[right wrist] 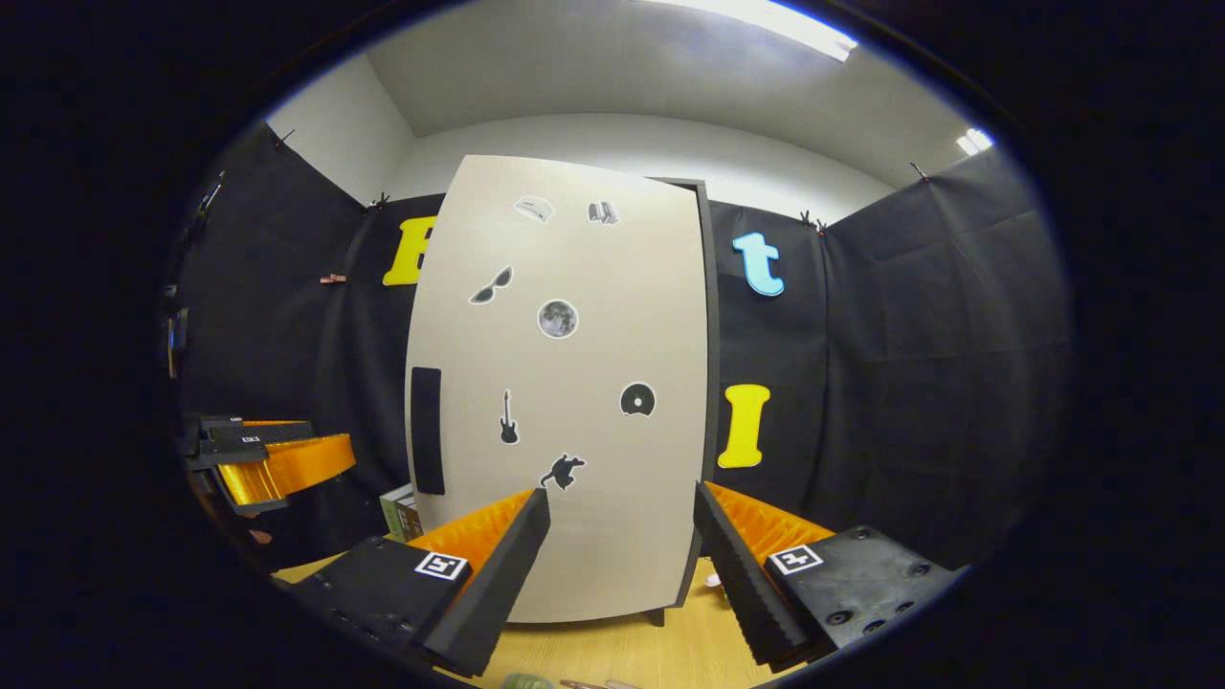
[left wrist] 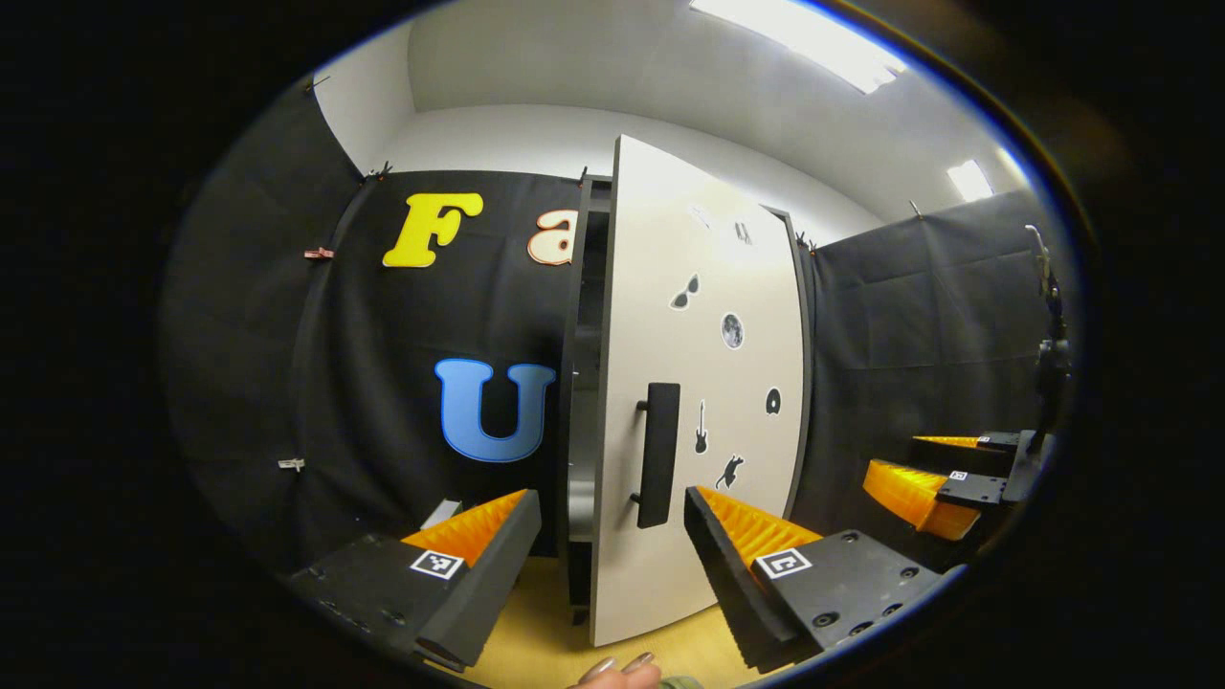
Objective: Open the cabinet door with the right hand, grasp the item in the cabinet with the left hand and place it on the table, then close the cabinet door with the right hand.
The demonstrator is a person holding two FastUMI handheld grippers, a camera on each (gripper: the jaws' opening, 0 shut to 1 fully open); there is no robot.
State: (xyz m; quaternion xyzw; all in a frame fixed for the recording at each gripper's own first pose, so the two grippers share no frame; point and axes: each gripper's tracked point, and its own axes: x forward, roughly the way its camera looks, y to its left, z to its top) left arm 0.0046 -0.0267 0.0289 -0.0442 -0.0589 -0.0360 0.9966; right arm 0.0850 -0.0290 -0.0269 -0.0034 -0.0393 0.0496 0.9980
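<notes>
Door (right wrist: 560,383) looks ajar, handle (right wrist: 426,431) vertical on its left edge, up-left of your right gripper (right wrist: 622,565). Both grippers wide, empty. Left gripper (left wrist: 612,565) faces gap; item inside hidden.

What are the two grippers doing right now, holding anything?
Left gripper: open, holding nothing, facing the cabinet door.
Right gripper: open, holding nothing, also facing the door.
</notes>
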